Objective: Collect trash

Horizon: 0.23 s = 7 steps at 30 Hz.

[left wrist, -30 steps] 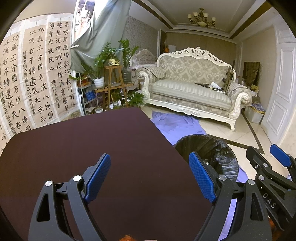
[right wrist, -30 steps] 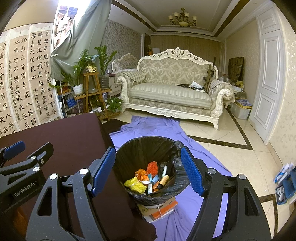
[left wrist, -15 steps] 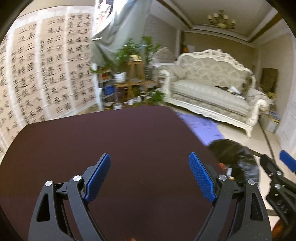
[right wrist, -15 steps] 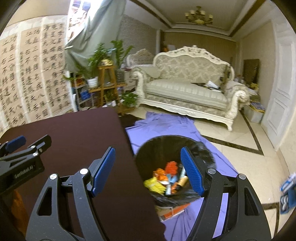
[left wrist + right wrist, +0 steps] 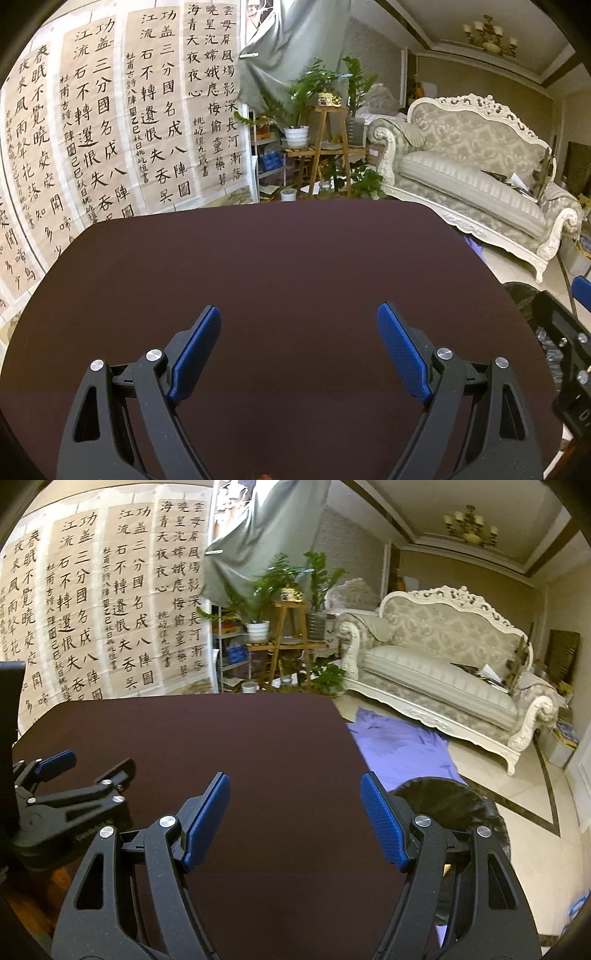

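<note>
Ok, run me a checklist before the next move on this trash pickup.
1. Left gripper open, nothing between the fingers: ok.
2. Right gripper open, nothing between the fingers: ok.
3. Trash to grab on the dark table: not ok, none visible on the part in view.
4. Bin with black liner beside the table, on the purple sheet: ok.
5. Room left in the bin: cannot tell, its inside is hidden.

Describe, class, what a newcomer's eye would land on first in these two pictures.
The broad dark maroon tabletop fills the middle of both views, with the open blue-padded left claw and right claw over it, holding nothing. Tall paper sheets of black brush calligraphy cover the wall at left. An ornate cream carved sofa stands at right, with the black-bagged trash bin beside the table.
</note>
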{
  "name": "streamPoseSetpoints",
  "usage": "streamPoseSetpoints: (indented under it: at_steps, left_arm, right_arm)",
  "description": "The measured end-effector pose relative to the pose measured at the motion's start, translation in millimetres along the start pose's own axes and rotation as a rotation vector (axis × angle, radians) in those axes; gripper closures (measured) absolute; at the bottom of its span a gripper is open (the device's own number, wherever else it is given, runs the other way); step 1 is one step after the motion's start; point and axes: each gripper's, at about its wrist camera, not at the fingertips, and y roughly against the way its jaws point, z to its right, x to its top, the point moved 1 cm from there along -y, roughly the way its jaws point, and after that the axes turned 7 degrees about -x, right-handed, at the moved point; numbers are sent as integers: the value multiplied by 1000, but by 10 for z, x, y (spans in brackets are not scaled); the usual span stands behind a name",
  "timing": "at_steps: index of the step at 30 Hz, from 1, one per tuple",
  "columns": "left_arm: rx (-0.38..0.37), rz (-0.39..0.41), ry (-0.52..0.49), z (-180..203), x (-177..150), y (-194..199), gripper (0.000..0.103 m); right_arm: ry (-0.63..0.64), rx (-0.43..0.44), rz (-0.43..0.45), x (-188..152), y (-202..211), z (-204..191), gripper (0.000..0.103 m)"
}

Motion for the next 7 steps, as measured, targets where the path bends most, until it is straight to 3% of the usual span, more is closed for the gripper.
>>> streamPoseSetpoints:
  at_steps: [7]
  left_arm:
    - [10,-7,6,-138,93,-137,19]
  right_arm:
    - [-2,-6,-18,26,-110,-32,32]
